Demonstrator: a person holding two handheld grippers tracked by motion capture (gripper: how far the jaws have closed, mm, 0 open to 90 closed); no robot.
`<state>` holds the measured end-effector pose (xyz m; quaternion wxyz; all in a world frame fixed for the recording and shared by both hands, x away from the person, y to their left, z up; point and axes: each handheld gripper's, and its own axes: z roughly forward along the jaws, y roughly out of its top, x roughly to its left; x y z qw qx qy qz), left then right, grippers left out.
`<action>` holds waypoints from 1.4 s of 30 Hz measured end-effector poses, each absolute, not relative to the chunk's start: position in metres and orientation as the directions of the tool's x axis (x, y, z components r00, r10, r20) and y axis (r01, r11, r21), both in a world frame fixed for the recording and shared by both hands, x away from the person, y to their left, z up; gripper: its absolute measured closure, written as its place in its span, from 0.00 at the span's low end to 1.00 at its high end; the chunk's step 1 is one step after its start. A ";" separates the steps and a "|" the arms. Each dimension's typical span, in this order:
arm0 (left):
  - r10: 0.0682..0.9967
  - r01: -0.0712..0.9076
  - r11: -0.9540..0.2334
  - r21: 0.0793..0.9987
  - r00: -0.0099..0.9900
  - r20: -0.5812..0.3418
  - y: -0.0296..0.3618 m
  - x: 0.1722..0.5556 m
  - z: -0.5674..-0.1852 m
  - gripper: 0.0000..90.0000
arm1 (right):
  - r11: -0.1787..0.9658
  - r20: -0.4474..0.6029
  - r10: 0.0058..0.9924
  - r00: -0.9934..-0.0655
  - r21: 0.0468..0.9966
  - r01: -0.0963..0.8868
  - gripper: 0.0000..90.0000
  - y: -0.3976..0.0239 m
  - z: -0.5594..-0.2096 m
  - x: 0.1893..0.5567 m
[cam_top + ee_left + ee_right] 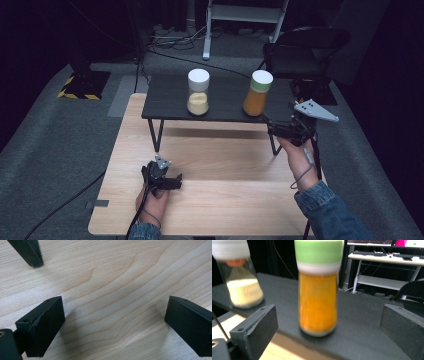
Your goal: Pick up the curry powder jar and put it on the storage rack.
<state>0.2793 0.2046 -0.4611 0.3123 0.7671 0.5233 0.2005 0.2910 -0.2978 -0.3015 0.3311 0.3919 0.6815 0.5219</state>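
Note:
An orange-filled jar with a green lid (pixel 257 93) (pixel 318 290) stands upright on the right part of a low black shelf (pixel 170 100) (pixel 362 322). A white-lidded jar of pale powder (pixel 198 92) (pixel 239 277) stands to its left on the same shelf. My right gripper (pixel 274 129) (pixel 329 317) is held at the shelf's front right corner, level with the orange jar. It is open: the jar is framed between the jaws but farther off, and the pads do not touch it. My left gripper (pixel 176 181) (pixel 113 322) rests open and empty low over the wooden table (pixel 225 200) (pixel 120 285).
The shelf stands on thin black legs (pixel 156 135) (pixel 27 252) at the table's far half. Behind it are a black chair (pixel 305 47) and a white desk frame (pixel 240 15) (pixel 387 258). Grey carpet surrounds the table; cables trail from both grippers.

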 end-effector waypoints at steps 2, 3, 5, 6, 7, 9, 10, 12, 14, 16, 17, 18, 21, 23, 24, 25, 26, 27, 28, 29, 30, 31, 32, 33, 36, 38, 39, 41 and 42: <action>0.928 0.678 -0.257 0.689 0.373 -0.020 0.205 0.279 -0.461 0.03 | 0.152 -0.041 0.884 -0.466 0.968 0.201 0.01 -0.300 -0.310 0.289; 0.927 0.677 -0.258 0.689 0.374 -0.020 0.205 0.279 -0.461 0.03 | 0.149 -0.038 0.886 -0.462 0.967 0.208 0.01 -0.302 -0.315 0.288; 0.927 0.678 -0.259 0.688 0.374 -0.020 0.205 0.279 -0.461 0.02 | 0.147 -0.030 0.890 -0.455 0.963 0.224 0.01 -0.304 -0.324 0.286; 0.928 0.679 -0.258 0.687 0.373 -0.020 0.205 0.279 -0.461 0.02 | 0.149 -0.029 0.891 -0.453 0.962 0.231 0.02 -0.306 -0.330 0.285; 0.928 0.680 -0.258 0.687 0.372 -0.019 0.205 0.279 -0.461 0.02 | 0.157 -0.033 0.892 -0.450 0.958 0.241 0.01 -0.306 -0.335 0.284; 0.928 0.681 -0.259 0.685 0.372 -0.019 0.205 0.280 -0.461 0.01 | 0.175 -0.041 0.892 -0.449 0.949 0.262 0.02 -0.307 -0.344 0.284; 0.928 0.681 -0.259 0.685 0.371 -0.019 0.205 0.280 -0.461 0.01 | 0.180 -0.040 0.893 -0.449 0.945 0.274 0.02 -0.308 -0.349 0.284; 0.929 0.681 -0.258 0.685 0.371 -0.019 0.205 0.280 -0.461 0.01 | 0.183 -0.039 0.896 -0.442 0.940 0.289 0.02 -0.310 -0.360 0.282; 0.928 0.681 -0.259 0.685 0.371 -0.018 0.205 0.280 -0.461 0.01 | 0.182 -0.031 0.899 -0.437 0.933 0.309 0.02 -0.312 -0.369 0.281; 0.928 0.680 -0.259 0.686 0.372 -0.018 0.205 0.280 -0.461 0.01 | 0.182 -0.023 0.901 -0.434 0.927 0.329 0.02 -0.314 -0.378 0.280; 0.928 0.680 -0.259 0.686 0.372 -0.018 0.205 0.280 -0.461 0.01 | 0.182 -0.019 0.901 -0.433 0.923 0.338 0.02 -0.315 -0.382 0.279; 0.928 0.681 -0.258 0.685 0.371 -0.018 0.205 0.280 -0.461 0.01 | 0.182 -0.015 0.902 -0.431 0.920 0.348 0.02 -0.316 -0.387 0.279; 0.928 0.680 -0.259 0.686 0.371 -0.018 0.205 0.279 -0.461 0.01 | 0.183 -0.004 0.901 -0.435 0.910 0.371 0.02 -0.319 -0.399 0.278; 0.928 0.680 -0.259 0.686 0.371 -0.018 0.205 0.279 -0.461 0.01 | 0.186 -0.002 0.902 -0.431 0.904 0.385 0.02 -0.319 -0.407 0.277; 0.929 0.680 -0.258 0.686 0.371 -0.018 0.205 0.279 -0.461 0.01 | 0.183 0.006 0.902 -0.431 0.901 0.394 0.02 -0.320 -0.410 0.277; 0.928 0.680 -0.258 0.686 0.371 -0.018 0.205 0.279 -0.461 0.01 | 0.183 0.008 0.903 -0.431 0.898 0.401 0.02 -0.321 -0.414 0.276; 0.928 0.680 -0.259 0.686 0.371 -0.018 0.205 0.279 -0.461 0.01 | 0.185 0.009 0.903 -0.429 0.894 0.408 0.02 -0.321 -0.417 0.276; 0.928 0.680 -0.258 0.686 0.371 -0.018 0.205 0.279 -0.461 0.01 | 0.185 0.011 0.904 -0.428 0.891 0.414 0.02 -0.322 -0.420 0.276; 0.929 0.680 -0.258 0.686 0.371 -0.018 0.205 0.279 -0.461 0.01 | 0.186 0.014 0.904 -0.428 0.887 0.422 0.02 -0.322 -0.423 0.275; 0.929 0.680 -0.258 0.686 0.371 -0.018 0.205 0.279 -0.461 0.01 | 0.188 0.014 0.904 -0.427 0.884 0.427 0.02 -0.323 -0.426 0.275; 0.928 0.679 -0.259 0.687 0.372 -0.017 0.205 0.279 -0.461 0.01 | 0.192 0.012 0.904 -0.427 0.881 0.433 0.02 -0.323 -0.428 0.275; 0.928 0.680 -0.258 0.686 0.371 -0.018 0.205 0.279 -0.461 0.01 | 0.193 0.014 0.905 -0.426 0.877 0.440 0.02 -0.323 -0.431 0.275; 0.928 0.679 -0.259 0.687 0.372 -0.017 0.205 0.279 -0.461 0.01 | 0.194 0.017 0.904 -0.426 0.873 0.447 0.02 -0.324 -0.434 0.275; 0.928 0.680 -0.258 0.686 0.371 -0.018 0.205 0.279 -0.461 0.01 | 0.195 0.022 0.904 -0.428 0.868 0.456 0.02 -0.325 -0.437 0.275; 0.928 0.680 -0.259 0.686 0.371 -0.018 0.205 0.279 -0.461 0.01 | 0.202 0.022 0.903 -0.428 0.859 0.471 0.02 -0.326 -0.443 0.275; 0.929 0.680 -0.258 0.686 0.371 -0.018 0.205 0.279 -0.461 0.01 | 0.205 0.023 0.905 -0.425 0.852 0.481 0.02 -0.327 -0.447 0.275; 0.928 0.680 -0.259 0.686 0.371 -0.018 0.205 0.279 -0.461 0.01 | 0.206 0.022 0.905 -0.424 0.850 0.485 0.02 -0.328 -0.449 0.274; 0.928 0.680 -0.258 0.686 0.371 -0.018 0.205 0.279 -0.461 0.01 | 0.209 0.021 0.907 -0.421 0.845 0.493 0.02 -0.328 -0.452 0.274; 0.928 0.680 -0.259 0.686 0.371 -0.018 0.205 0.279 -0.461 0.01 | 0.209 0.024 0.907 -0.421 0.841 0.499 0.02 -0.329 -0.454 0.274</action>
